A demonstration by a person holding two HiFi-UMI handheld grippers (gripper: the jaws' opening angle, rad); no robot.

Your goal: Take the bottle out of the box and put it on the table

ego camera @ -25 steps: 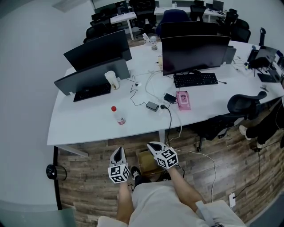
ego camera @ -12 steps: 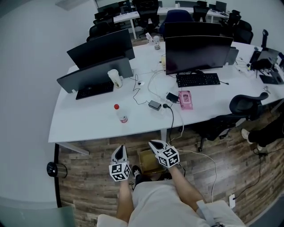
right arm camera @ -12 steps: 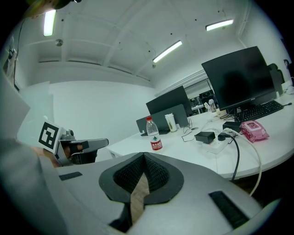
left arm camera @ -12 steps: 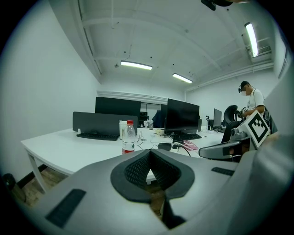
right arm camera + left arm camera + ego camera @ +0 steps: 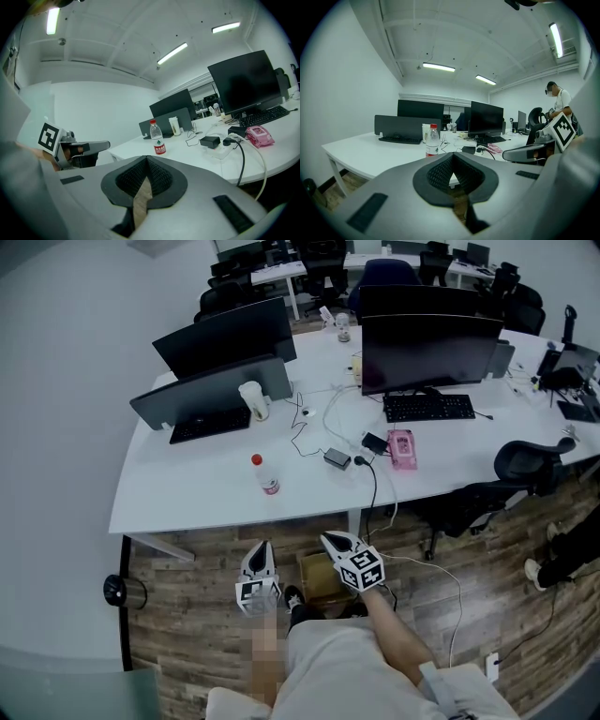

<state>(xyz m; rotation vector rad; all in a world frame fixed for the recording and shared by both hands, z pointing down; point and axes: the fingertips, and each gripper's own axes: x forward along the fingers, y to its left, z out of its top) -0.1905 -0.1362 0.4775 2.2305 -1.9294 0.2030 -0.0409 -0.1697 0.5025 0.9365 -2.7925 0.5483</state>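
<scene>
Head view: the left hand-held gripper and the right hand-held gripper are held low over the wooden floor, just in front of the desk. A cardboard box sits on the floor between them; whether anything lies in it cannot be made out. Both gripper views show the jaws clenched together with nothing between them. The bottle, clear with a red cap, stands upright on the desk, well apart from both grippers. It is left of a black adapter and a pink packet.
</scene>
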